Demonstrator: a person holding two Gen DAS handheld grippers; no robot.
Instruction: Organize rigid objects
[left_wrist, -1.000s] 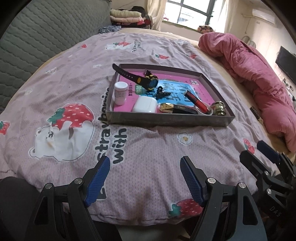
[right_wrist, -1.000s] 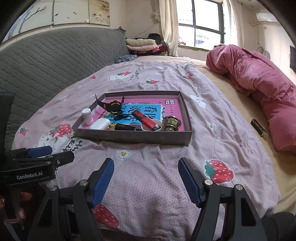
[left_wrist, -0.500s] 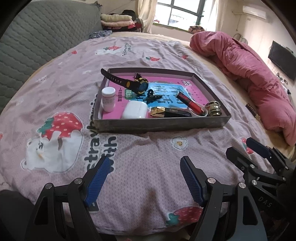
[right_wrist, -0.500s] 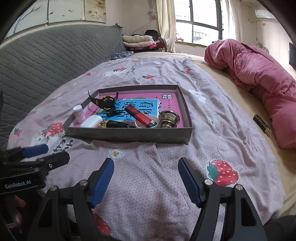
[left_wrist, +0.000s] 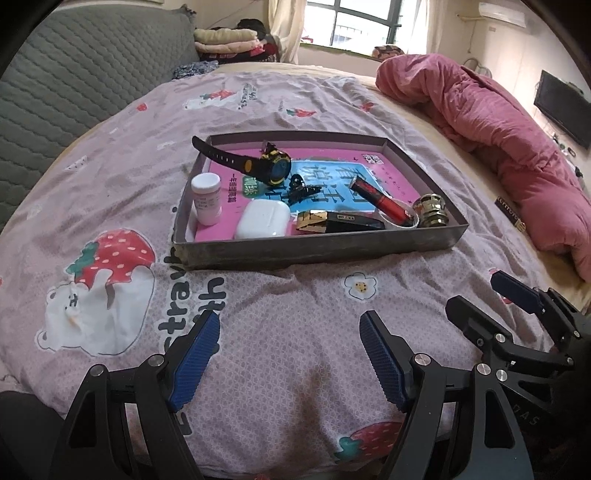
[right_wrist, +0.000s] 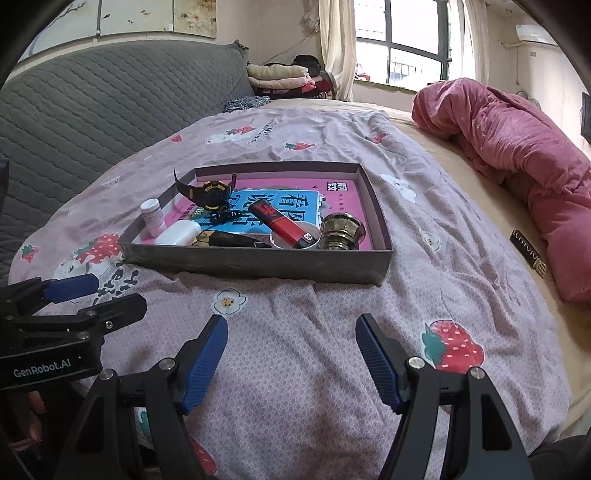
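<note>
A grey shallow tray (left_wrist: 314, 249) (right_wrist: 258, 264) sits on the bed. In it lie a black and yellow watch (left_wrist: 271, 168) (right_wrist: 212, 194), a white bottle (left_wrist: 207, 197) (right_wrist: 153, 216), a white earbud case (left_wrist: 263, 219) (right_wrist: 179, 232), a black hair clip (left_wrist: 301, 188), a black and gold box (left_wrist: 338, 221), a red tube (left_wrist: 382, 201) (right_wrist: 282, 223) and a brass knob (left_wrist: 430, 210) (right_wrist: 341, 232). My left gripper (left_wrist: 290, 332) and right gripper (right_wrist: 291, 330) are open and empty, above the bedspread in front of the tray.
The bed has a pink strawberry bedspread (left_wrist: 110, 206). A crumpled pink quilt (left_wrist: 491, 110) (right_wrist: 517, 147) lies at the right. A small dark label-like item (left_wrist: 511, 216) (right_wrist: 530, 253) lies beside it. A grey padded headboard (right_wrist: 92, 110) is at the left.
Both grippers have moved forward toward the tray, which now looks larger and nearer. Both stay open and empty.
</note>
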